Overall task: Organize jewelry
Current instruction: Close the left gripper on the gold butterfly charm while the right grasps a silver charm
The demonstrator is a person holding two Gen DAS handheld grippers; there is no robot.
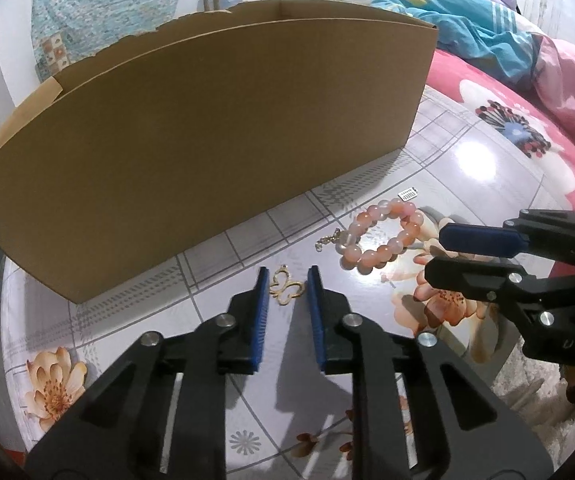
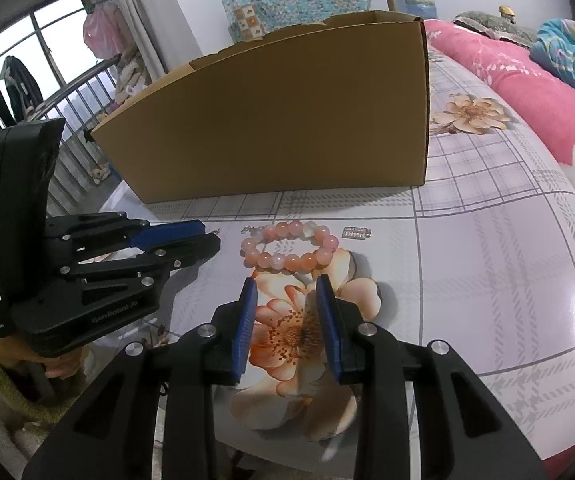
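Left gripper [image 1: 287,276]: black plastic arms, blue ribbed pads, jaws apart, nothing clamped. A flat gold butterfly-shaped pendant [image 1: 286,290] lies on the table between the fingertips; can't tell if a pad touches it. Right gripper [image 2: 283,286]: same build, jaws apart, empty, hovering over a printed peach flower, just short of the pink-and-orange round-bead bracelet [image 2: 289,249].

Bracelet is glossy, beads smooth, some translucent; a small gold chain charm [image 1: 327,240] trails off its side toward the butterfly. Beyond it, apart, a small silver rectangular charm [image 2: 354,233].

All of it sits on a glossy tablecloth, grey plaid with flower prints [image 2: 487,280]. Behind the jewelry stands a plain brown cardboard box [image 1: 207,140], open top, torn edge on one flap.

Left view only: butterfly pendant, and a person lying on the pink floral bedding [image 1: 527,128]. Right view only: window with hanging clothes [image 2: 11,80].
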